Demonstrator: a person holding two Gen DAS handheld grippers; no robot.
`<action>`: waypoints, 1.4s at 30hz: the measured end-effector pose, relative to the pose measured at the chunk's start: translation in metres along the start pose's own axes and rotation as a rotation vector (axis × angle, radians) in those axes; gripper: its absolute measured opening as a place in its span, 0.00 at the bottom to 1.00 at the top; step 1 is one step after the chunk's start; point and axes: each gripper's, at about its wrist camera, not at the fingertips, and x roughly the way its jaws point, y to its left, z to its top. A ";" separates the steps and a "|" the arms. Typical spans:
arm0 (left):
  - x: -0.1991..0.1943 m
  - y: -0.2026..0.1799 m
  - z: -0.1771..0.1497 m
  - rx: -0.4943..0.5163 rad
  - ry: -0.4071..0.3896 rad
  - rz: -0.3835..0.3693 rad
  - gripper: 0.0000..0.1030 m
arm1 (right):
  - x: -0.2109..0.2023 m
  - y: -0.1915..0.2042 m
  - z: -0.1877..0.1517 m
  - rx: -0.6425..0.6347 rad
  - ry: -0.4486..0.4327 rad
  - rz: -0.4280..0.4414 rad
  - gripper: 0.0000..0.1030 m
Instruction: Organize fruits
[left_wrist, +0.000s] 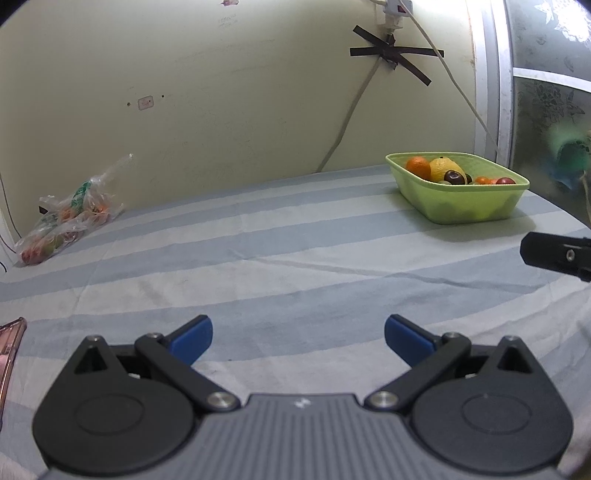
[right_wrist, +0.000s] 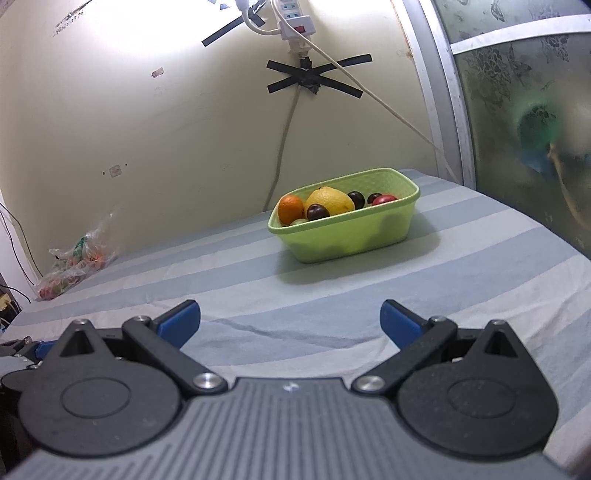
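A light green basket (left_wrist: 480, 206) (right_wrist: 369, 236) stands on the striped cloth at the far right, near the wall. It holds an orange (left_wrist: 419, 166) (right_wrist: 290, 208), a yellow lemon (left_wrist: 445, 167) (right_wrist: 330, 201), dark plums (left_wrist: 454, 178) (right_wrist: 317, 212) and a red fruit (right_wrist: 384, 199). My left gripper (left_wrist: 298, 338) is open and empty, low over the cloth, well short of the basket. My right gripper (right_wrist: 291, 325) is open and empty, facing the basket from the front. Part of the right gripper shows at the right edge of the left wrist view (left_wrist: 557, 254).
A clear plastic bag with fruits (left_wrist: 66, 218) (right_wrist: 74, 269) lies at the far left against the wall. A pink case (left_wrist: 9, 343) sits at the left edge. Cables and a power strip (right_wrist: 295, 22) hang on the wall. A glass door (right_wrist: 517, 129) stands at the right.
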 end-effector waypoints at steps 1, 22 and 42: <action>0.000 0.000 0.000 0.000 -0.003 0.002 1.00 | -0.001 0.001 0.000 -0.003 -0.002 -0.001 1.00; 0.001 0.003 -0.003 -0.021 0.008 0.034 1.00 | -0.002 0.007 0.000 -0.017 0.000 0.001 1.00; 0.003 -0.001 -0.005 -0.001 0.027 0.041 1.00 | 0.002 0.007 -0.002 -0.010 0.025 0.008 1.00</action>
